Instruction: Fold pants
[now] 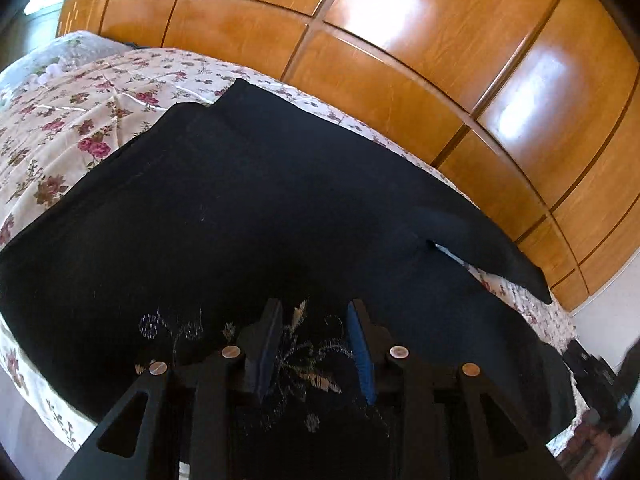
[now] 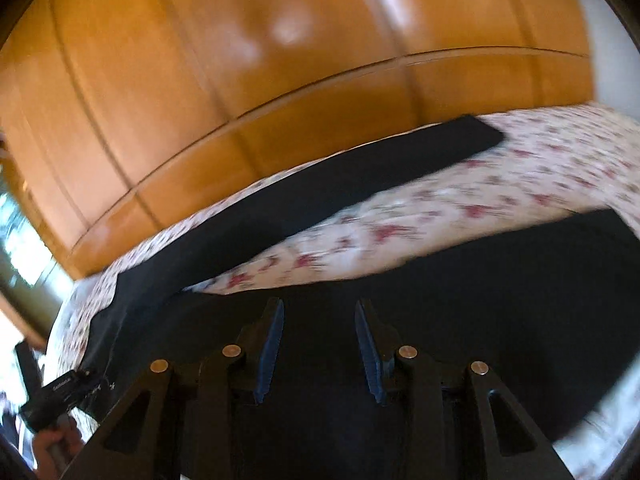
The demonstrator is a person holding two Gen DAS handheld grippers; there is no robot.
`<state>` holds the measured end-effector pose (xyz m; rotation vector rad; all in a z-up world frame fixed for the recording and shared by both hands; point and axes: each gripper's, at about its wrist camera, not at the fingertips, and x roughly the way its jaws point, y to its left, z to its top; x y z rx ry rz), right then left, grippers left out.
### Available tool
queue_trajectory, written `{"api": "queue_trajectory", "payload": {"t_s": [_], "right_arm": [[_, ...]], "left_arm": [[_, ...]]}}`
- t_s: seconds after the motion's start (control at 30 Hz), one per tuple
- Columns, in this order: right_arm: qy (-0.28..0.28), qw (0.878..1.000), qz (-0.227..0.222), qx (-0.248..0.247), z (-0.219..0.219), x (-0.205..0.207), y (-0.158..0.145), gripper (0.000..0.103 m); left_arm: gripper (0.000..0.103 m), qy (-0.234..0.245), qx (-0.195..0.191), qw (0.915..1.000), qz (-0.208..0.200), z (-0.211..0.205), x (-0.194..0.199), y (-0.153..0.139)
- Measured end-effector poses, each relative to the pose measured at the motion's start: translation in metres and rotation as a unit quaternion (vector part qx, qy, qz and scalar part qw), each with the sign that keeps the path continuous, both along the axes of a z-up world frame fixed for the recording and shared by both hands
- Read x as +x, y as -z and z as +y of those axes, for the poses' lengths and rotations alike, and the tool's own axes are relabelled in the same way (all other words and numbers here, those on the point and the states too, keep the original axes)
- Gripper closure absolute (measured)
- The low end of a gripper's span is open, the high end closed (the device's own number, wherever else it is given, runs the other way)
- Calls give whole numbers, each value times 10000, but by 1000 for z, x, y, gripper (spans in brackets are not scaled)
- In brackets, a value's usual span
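Pants: black fabric pants (image 1: 280,208) with pale embroidered flowers (image 1: 304,360) lie spread flat on the bed, filling the centre and lower part of the left wrist frame; in the right wrist frame they (image 2: 440,312) cover the lower half, and one long leg (image 2: 320,188) runs toward the upper right.
Bed cover: cream sheet with red rose print (image 1: 60,120) shows at the left of the left wrist frame and between the two legs in the right wrist frame (image 2: 460,208).
Left gripper: black two-finger gripper with blue pads (image 1: 316,312) sits at the lower centre, over the embroidered part; its jaws stand apart with nothing between them. Whether it touches the cloth I cannot tell.
Right gripper: same kind of black gripper (image 2: 320,308) at the lower centre, over plain black cloth; its jaws are also apart and hold nothing. This view is blurred.
Wardrobe: glossy orange-brown wooden panels (image 1: 400,60) fill the upper part of both frames (image 2: 240,60).
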<state>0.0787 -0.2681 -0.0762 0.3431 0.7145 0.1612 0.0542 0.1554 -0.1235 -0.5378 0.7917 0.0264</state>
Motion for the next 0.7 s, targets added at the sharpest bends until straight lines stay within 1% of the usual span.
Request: {"api": "queue_trajectory", "payload": {"t_s": [0.1, 0.17, 0.27, 0.33, 0.43, 0.53, 0.6, 0.7], "right_arm": [[-322, 9994, 99, -26, 28, 37, 6, 65], [-435, 9989, 134, -91, 39, 56, 12, 65], [-577, 9974, 294, -302, 57, 83, 26, 65], [-659, 9963, 429, -346, 63, 92, 35, 65], [-623, 9954, 638, -361, 63, 97, 47, 65], [-611, 9960, 628, -167, 60, 99, 52, 65], [-612, 9961, 632, -55, 57, 100, 55, 64], [-597, 9964, 601, 76, 52, 97, 55, 64]], "left_arm": [[69, -42, -263, 9996, -21, 14, 9, -8], [69, -146, -345, 9993, -85, 25, 17, -15], [67, -373, -424, 9983, -119, 48, 44, -28], [67, -434, -448, 9979, -158, 61, 63, -35], [67, -588, -354, 9975, -152, 80, 96, -42], [65, -784, -145, 9968, -49, 100, 136, -46], [64, -888, 14, 9960, 80, 113, 168, -44], [64, -1166, 59, 9927, 314, 130, 201, -32]]}}
